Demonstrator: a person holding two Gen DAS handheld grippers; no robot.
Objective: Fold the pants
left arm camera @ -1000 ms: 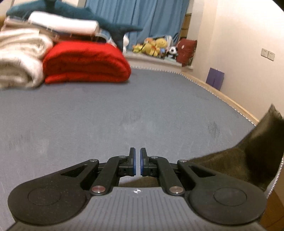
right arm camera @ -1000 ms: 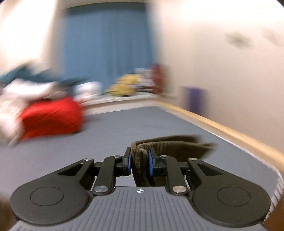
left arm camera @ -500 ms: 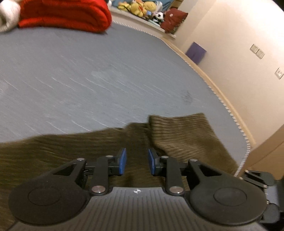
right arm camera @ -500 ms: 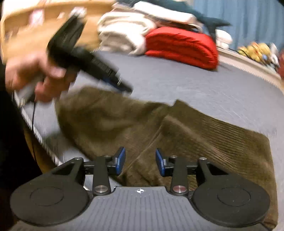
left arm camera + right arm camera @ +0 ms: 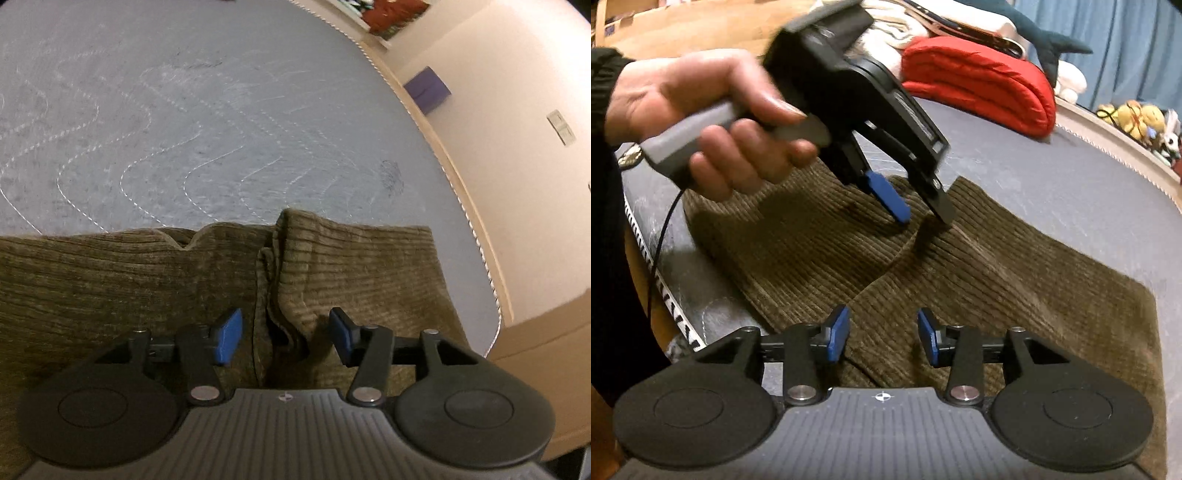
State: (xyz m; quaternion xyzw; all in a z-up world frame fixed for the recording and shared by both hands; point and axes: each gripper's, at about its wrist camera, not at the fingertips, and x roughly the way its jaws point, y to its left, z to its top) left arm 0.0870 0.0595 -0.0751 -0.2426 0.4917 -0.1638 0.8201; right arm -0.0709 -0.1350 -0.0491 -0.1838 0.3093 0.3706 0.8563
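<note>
My brown pants (image 5: pixel 147 288) lie folded over on the bed (image 5: pixel 221 110). Both my grippers (image 5: pixel 286 334) (image 5: pixel 882 334) have just been opening and hold nothing. More folds left, I think.

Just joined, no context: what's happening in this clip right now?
A person is folding brown corduroy pants on a grey bed, a handheld gripper in each hand. The pants lie flat near the bed's edge. Both grippers hover low over the fabric with nothing between the pads. The left gripper has just been opening and sits above a raised fold in the cloth; the right gripper has just been opening too. The left hand shows in the right wrist view.
</note>
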